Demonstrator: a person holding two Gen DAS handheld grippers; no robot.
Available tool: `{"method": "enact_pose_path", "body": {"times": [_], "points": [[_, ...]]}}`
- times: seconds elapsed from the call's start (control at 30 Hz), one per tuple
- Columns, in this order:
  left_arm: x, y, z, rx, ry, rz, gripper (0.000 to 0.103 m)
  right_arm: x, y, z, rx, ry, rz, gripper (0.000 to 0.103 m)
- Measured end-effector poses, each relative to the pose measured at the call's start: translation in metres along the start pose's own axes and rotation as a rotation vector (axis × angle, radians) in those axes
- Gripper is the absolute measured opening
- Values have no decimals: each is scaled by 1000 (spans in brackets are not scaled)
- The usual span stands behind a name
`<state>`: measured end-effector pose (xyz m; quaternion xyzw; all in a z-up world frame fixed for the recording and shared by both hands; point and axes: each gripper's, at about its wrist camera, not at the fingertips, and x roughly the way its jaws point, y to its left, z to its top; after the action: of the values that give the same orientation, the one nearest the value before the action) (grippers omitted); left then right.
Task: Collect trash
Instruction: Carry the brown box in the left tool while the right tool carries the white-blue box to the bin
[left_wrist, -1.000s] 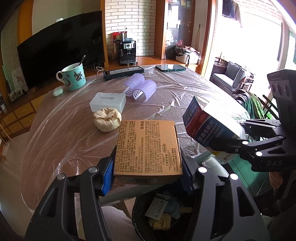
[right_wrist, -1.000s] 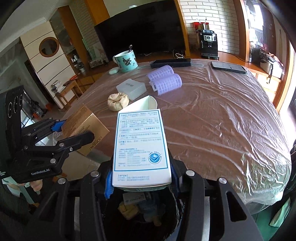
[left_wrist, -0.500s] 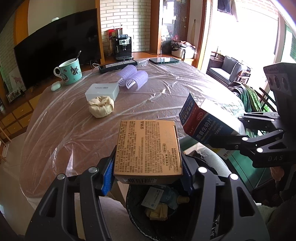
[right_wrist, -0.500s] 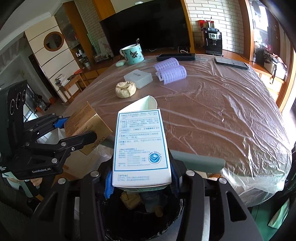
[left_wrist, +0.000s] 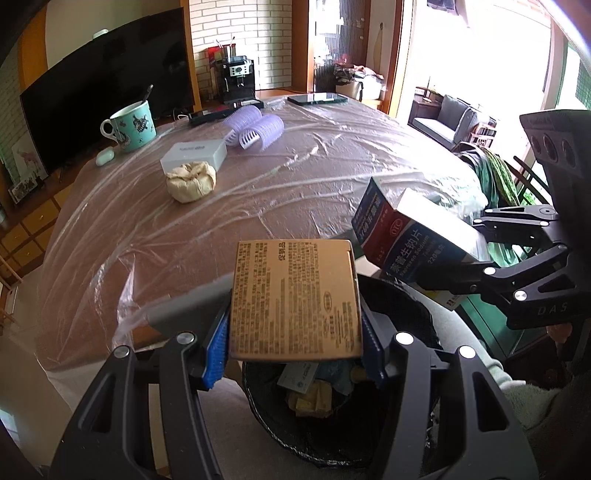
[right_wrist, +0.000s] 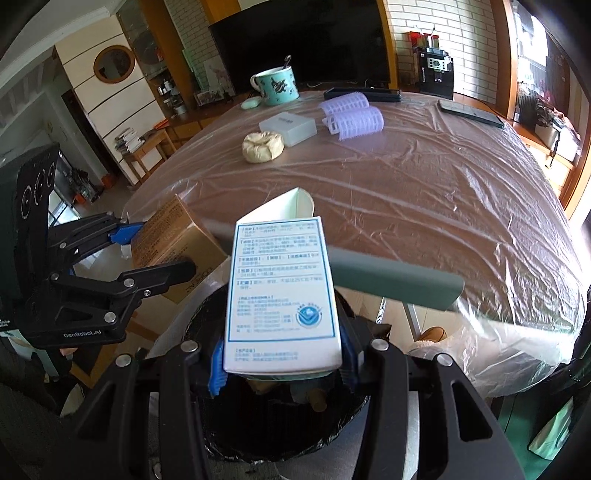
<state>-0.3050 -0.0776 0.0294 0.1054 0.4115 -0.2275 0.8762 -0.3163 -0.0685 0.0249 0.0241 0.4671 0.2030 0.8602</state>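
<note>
The left claw (left_wrist: 295, 354) is clamped on a brown printed carton (left_wrist: 297, 299), its blue pads pressing the two side faces, and the right claw (right_wrist: 281, 363) is clamped the same way on a white-and-blue medicine box (right_wrist: 282, 291) whose top flap hangs open. Both boxes hang over the black-lined trash bin (left_wrist: 400, 302), which stands just off the near edge of the table (left_wrist: 332, 162) and already holds some paper and wrappers. The risk here, as I judge it, is in the release: the brown carton is wide against the bin mouth and sits toward the bin's table-side rim, so if let go from where it is it could catch that rim and tip out onto the floor. The two boxes are also near each other, and dropped together they might knock and deflect. The open flap could snag on the liner. How full the bin is below the top layer is hard to tell. A crumpled paper ball (left_wrist: 191, 181) on the table looks like trash not yet collected.
</note>
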Motion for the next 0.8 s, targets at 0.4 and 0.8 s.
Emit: {"method": "enact_pose_path", "body": {"times": [0.4,0.8], "points": [[-1,-12,-15,17,29,-27,59,-2,7,-12,-30,13,21,46],[10,-18,-34,24,85,-25,59,4,10,-27,-45,55,14,46]]}}
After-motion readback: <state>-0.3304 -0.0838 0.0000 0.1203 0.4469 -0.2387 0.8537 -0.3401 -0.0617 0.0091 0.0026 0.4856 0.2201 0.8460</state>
